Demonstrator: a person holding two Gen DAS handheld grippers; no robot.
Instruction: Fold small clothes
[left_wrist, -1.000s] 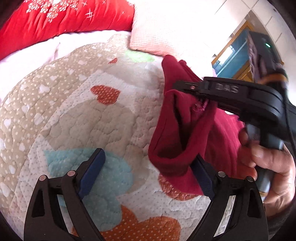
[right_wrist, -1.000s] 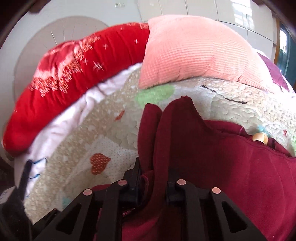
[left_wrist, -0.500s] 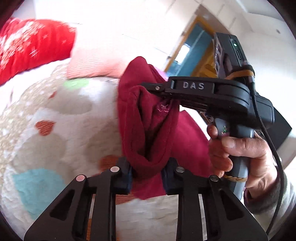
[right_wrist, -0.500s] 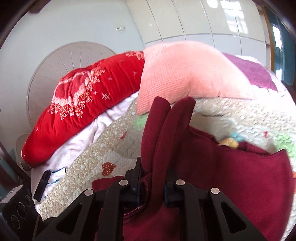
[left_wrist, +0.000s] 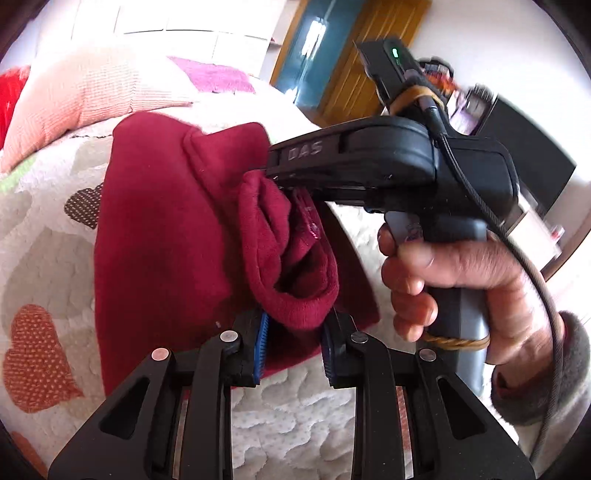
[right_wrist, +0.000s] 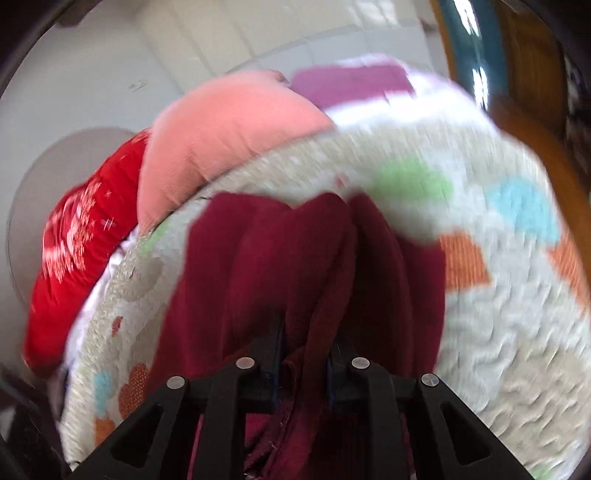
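A small dark red fleece garment (left_wrist: 162, 236) hangs bunched above the quilted bed. My left gripper (left_wrist: 293, 345) is shut on a folded cuff of it, between its blue pads. My right gripper (right_wrist: 304, 363) is shut on another fold of the same garment (right_wrist: 295, 266). In the left wrist view the right gripper (left_wrist: 273, 173) comes in from the right, held by a hand, and pinches the cloth just above my left one. The rest of the garment drapes down to the left.
A quilt (left_wrist: 44, 258) with heart and colour patches covers the bed. A pink pillow (right_wrist: 229, 125) and a red pillow (right_wrist: 74, 236) lie at the head. A purple cloth (left_wrist: 214, 77) lies beyond. A wooden door frame (left_wrist: 347, 55) stands at the right.
My left gripper closed on the garment's cuff, having been open a second ago. Both grippers have lifted and swung the garment to the right; the right wrist view is now motion-blurred.
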